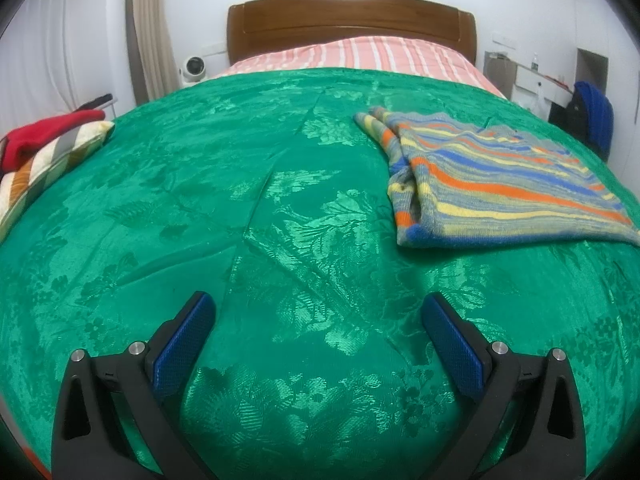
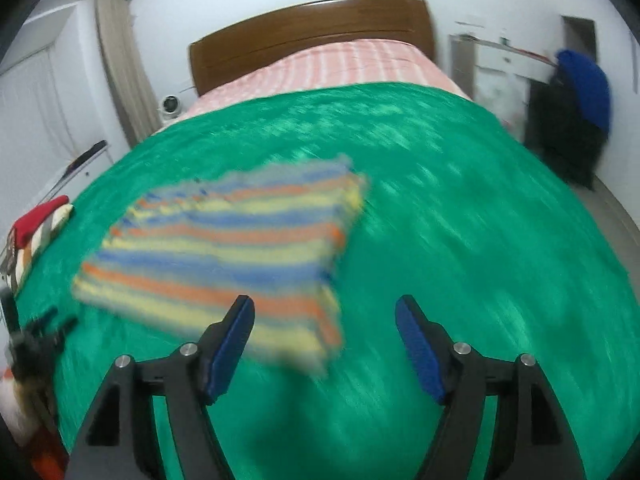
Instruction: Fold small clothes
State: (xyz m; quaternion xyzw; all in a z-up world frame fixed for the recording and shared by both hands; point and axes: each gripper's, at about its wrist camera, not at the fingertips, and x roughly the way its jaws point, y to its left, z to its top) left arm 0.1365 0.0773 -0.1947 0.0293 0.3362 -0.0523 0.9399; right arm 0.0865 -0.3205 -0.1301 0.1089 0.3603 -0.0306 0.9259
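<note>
A striped knit garment (image 1: 496,176), banded in blue, orange, yellow and grey, lies folded flat on the green bedspread (image 1: 240,208) that covers most of the bed. From the left wrist view it sits off to the right and further up the bed, well apart from the left gripper (image 1: 318,312), whose jaws are spread wide with nothing between them, only bare green cloth beneath. The right wrist view is smeared with blur, yet the same garment (image 2: 224,256) shows to the left of centre, its near edge just ahead of the right gripper (image 2: 325,316); the jaws there stand wide apart too and hold nothing. At the head of the bed a pink striped sheet (image 1: 360,56) runs up to a brown wooden headboard (image 1: 352,20). On the left edge of the bed a red cloth (image 1: 44,132) rests on a checked cushion (image 1: 48,164). By the right wall something blue (image 1: 596,112) is draped over a dark shape.
</note>
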